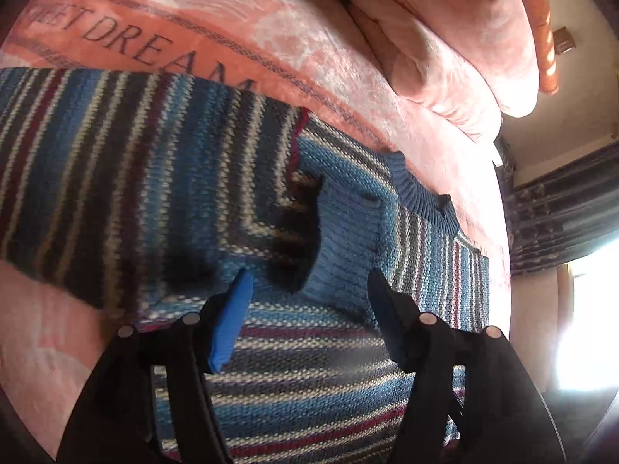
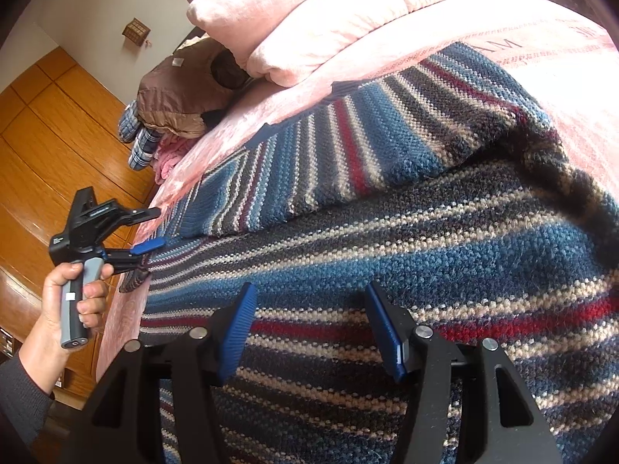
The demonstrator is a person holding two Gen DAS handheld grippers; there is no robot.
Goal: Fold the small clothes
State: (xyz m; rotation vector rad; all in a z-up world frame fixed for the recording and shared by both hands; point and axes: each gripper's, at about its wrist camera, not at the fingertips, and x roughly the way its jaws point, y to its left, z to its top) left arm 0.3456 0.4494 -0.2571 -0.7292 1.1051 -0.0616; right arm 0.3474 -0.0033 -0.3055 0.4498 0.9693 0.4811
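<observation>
A striped knit sweater [image 1: 162,178] in blue, white and maroon lies flat on a pink blanket [image 1: 271,38]. One sleeve [image 1: 340,232] is folded across the body, with its blue cuff lying between my left fingers. My left gripper [image 1: 308,276] hovers open just above that cuff and holds nothing. In the right wrist view the sweater [image 2: 425,251] fills the frame, and the folded sleeve [image 2: 348,162] lies over the body. My right gripper [image 2: 309,288] stands open over the striped body with nothing in it. The left gripper [image 2: 156,229], held by a hand [image 2: 65,301], sits open at the sweater's far edge.
Pink pillows or a folded quilt [image 1: 445,58] [image 2: 309,19] are stacked at the head of the bed. A brown jacket [image 2: 182,92] and plaid fabric [image 2: 135,139] lie beside them. Wooden panels [image 2: 58,116] show beyond the bed edge. Dark curtains [image 1: 561,224] hang by a bright window.
</observation>
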